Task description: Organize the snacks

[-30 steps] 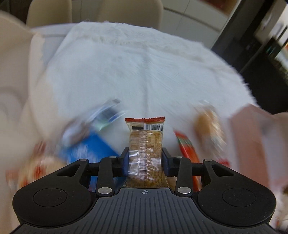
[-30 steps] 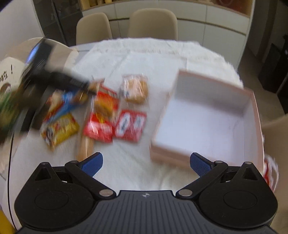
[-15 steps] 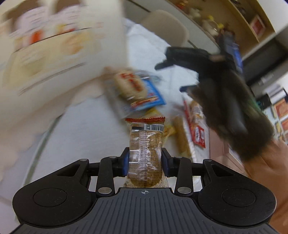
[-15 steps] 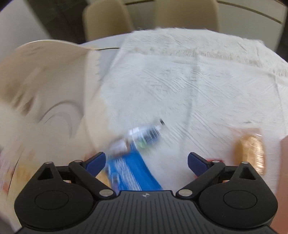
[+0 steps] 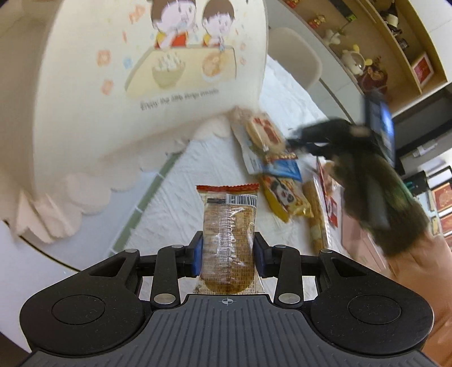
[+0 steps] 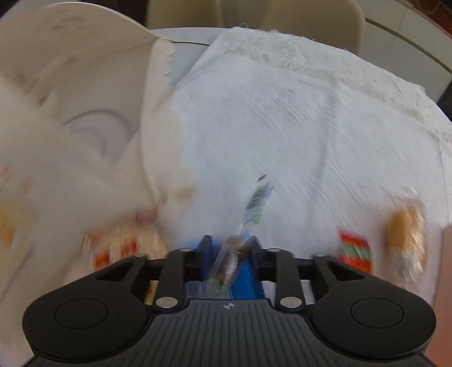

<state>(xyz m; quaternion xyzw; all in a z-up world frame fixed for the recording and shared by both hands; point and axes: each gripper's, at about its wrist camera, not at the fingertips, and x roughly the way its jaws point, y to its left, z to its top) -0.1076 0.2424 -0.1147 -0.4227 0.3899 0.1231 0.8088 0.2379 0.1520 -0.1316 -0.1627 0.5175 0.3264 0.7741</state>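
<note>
My left gripper point(image 5: 228, 255) is shut on a clear biscuit packet point(image 5: 228, 225) with a red top edge and a barcode, held upright above the white cloth point(image 5: 175, 209). My right gripper point(image 6: 229, 254) is shut on a blurred blue and clear snack packet point(image 6: 240, 248) low over the cloth point(image 6: 282, 113). In the left wrist view the right gripper point(image 5: 299, 141) reaches into the snack pile point(image 5: 279, 180). A pink box's edge point(image 5: 358, 242) shows at the right.
A large cream round box with a cartoon print point(image 5: 135, 84) stands at the left, also in the right wrist view point(image 6: 70, 98). Red-green and tan packets point(image 6: 381, 248) lie at the right. Beige chairs point(image 6: 310, 17) stand behind the table.
My right gripper has shut on the blue packet; half a second ago it was open above it. My left gripper still holds the biscuit packet and has shifted slightly.
</note>
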